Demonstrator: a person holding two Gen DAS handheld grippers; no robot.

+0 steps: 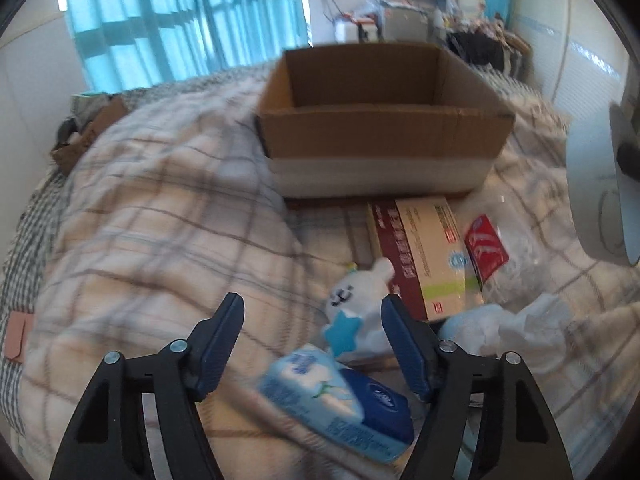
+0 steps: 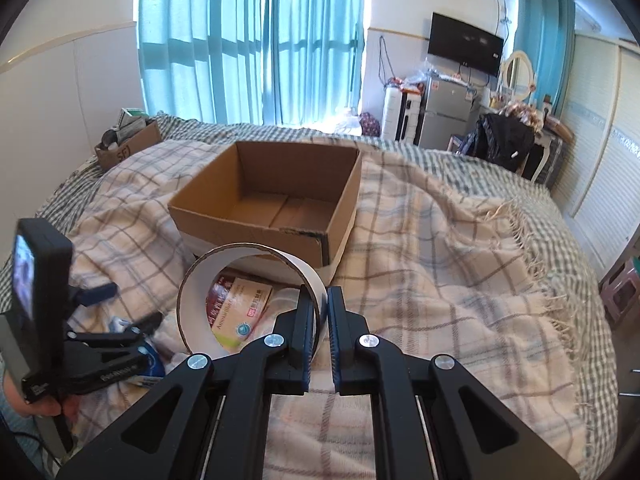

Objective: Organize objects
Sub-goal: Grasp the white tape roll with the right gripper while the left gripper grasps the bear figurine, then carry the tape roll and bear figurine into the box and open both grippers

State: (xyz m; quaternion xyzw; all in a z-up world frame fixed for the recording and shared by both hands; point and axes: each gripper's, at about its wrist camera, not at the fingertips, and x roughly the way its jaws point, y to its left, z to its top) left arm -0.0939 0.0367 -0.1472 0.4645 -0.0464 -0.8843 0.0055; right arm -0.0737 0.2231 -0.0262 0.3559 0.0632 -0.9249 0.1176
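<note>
Right gripper (image 2: pixel 320 320) is clamped on the wall of a tape roll (image 2: pixel 224 276), lower centre of its view: a light, stiff ring, best pinched through the wall. Left gripper (image 1: pixel 312 332) hangs with jaws apart above a soft tissue pack (image 1: pixel 320 392). The cardboard box (image 2: pixel 256 222) sits mid-frame on a lumpy plaid blanket (image 2: pixel 440 260); the bedroom behind looks cluttered.

Left wrist view sits low, close; right higher; both face the cardboard box (image 1: pixel 384 120) (image 2: pixel 268 204).
</note>
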